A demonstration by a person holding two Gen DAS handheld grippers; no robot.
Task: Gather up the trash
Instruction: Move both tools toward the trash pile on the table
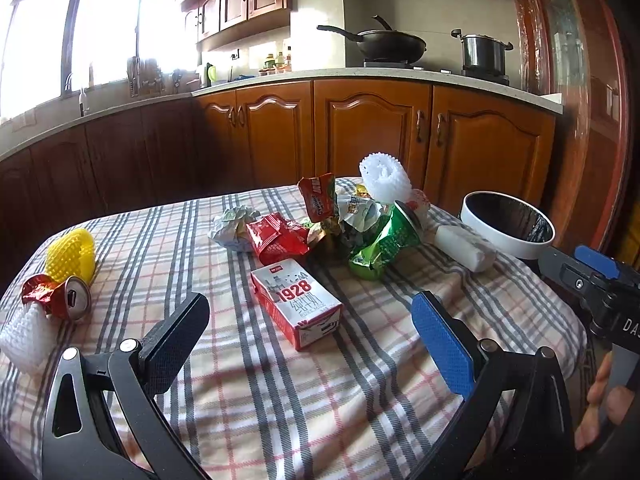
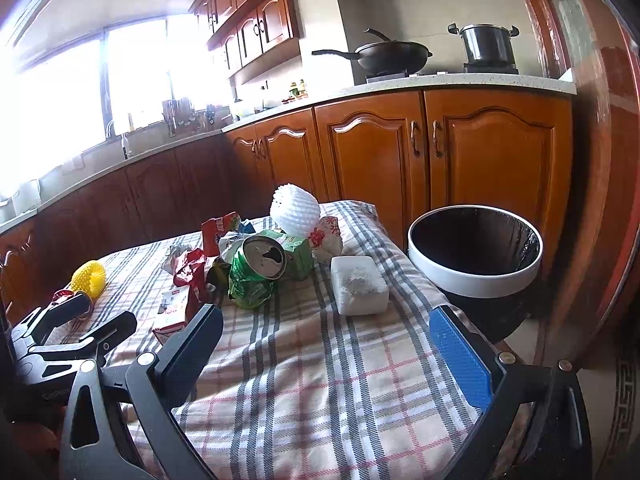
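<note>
While both tools hovered over the checked tablecloth [image 1: 280, 392], a yellow foam net [image 1: 72, 254] and crushed red can [image 1: 70, 298] were seen at far left. The left gripper [image 1: 310, 338] was spread wide, nothing held, the milk carton [image 1: 298, 304] just ahead. The wrapper pile [image 1: 340, 224] lay mid-table. The right gripper [image 2: 324, 356] was likewise spread, nothing held. The bin [image 2: 474, 252] was placed beside the table's right edge.

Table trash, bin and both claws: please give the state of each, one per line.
left claw: open, empty
right claw: open, empty
milk carton: lying on its side
green can: crushed, opened
red can: crushed, lying down
trash bin: open, black liner
white foam block: lying flat
</note>
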